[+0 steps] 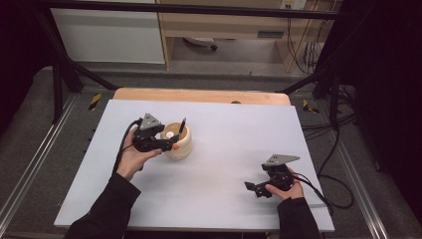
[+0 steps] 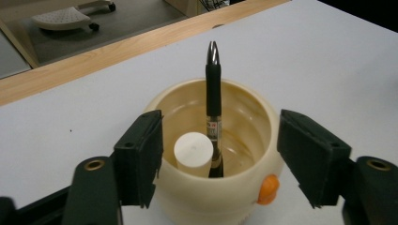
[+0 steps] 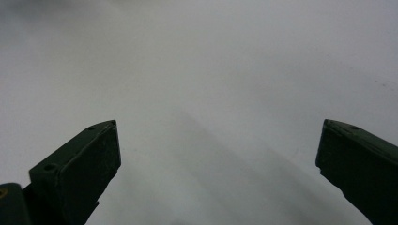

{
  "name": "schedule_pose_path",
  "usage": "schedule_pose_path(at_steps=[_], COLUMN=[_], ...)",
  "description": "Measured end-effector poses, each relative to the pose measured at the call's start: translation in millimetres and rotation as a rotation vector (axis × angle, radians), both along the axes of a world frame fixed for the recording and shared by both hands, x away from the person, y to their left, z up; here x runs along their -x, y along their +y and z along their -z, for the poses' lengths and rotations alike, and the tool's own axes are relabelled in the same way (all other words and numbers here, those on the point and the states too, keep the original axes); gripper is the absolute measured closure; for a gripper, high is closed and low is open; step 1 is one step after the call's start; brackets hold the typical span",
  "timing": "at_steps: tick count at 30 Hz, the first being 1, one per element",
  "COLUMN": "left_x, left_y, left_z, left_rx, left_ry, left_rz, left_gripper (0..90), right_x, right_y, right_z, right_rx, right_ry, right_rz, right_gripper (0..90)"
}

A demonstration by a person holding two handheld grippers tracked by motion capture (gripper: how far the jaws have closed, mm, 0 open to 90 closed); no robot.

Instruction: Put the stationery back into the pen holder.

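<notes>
Pen, black with a silvery tip, stands nearly upright inside a cream-coloured round cup, its tip poking above the rim. Beside it in the cup sits a white cylinder, just touching or very nearly touching the pen's lower barrel; the angle makes that hard to settle. An orange knob sticks out from the cup's near wall. The cup rests on the white counter, left of its middle.

Left claw is at the cup's near side, its jaws spread wide to either side of the rim and gripping nothing; the pen stands free between them without any pad pressing on it. From the high view the left claw sits against the cup, with the person's left hand behind it.

Right claw is well apart from the cup, over bare counter at the right near side, jaws wide apart with nothing between them. The high view shows it low over the surface in the right hand.
</notes>
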State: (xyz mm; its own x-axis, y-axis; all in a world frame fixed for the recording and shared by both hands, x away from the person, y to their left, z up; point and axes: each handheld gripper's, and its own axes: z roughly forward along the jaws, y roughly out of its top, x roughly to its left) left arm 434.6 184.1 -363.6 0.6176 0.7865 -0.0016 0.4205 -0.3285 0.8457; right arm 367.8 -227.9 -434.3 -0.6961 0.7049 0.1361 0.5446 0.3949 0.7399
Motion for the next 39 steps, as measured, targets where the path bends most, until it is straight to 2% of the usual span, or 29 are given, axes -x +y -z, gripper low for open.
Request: schedule_pose_path(at_steps=[10,16,22,26,31,39], left_x=[17.5,27.7,36.3,42.1,49.2,57.5], left_y=[21.3,33.6,40.4,40.8,39.8,36.7], left_z=[4.1,19.3,36.6,45.9,53.4,67.1], left_rx=[-0.028,-0.050,-0.055,-0.073,-0.079,-0.116], left_ry=[0.021,0.059,0.090,0.101,0.116,0.152], left_rz=[0.013,0.009,0.006,0.029,0.052,0.082], left_gripper=[15.7,9.2,5.2,4.9,4.2,4.2], right_x=[0.6,1.0,2.7,4.9,9.8,17.9], right_y=[-0.8,-0.4,-2.9,-7.5,-16.1,-31.7], right_z=[-1.4,-1.0,-2.2,-3.9,-6.0,-4.4], right_rx=[-0.003,0.002,0.012,0.012,0.011,0.051], right_ry=[0.005,0.013,0.007,-0.001,-0.016,-0.018], right_rz=[0.007,0.015,0.012,0.019,0.033,0.043], right_gripper=[1.1,1.6,7.5,15.5,30.1,55.0])
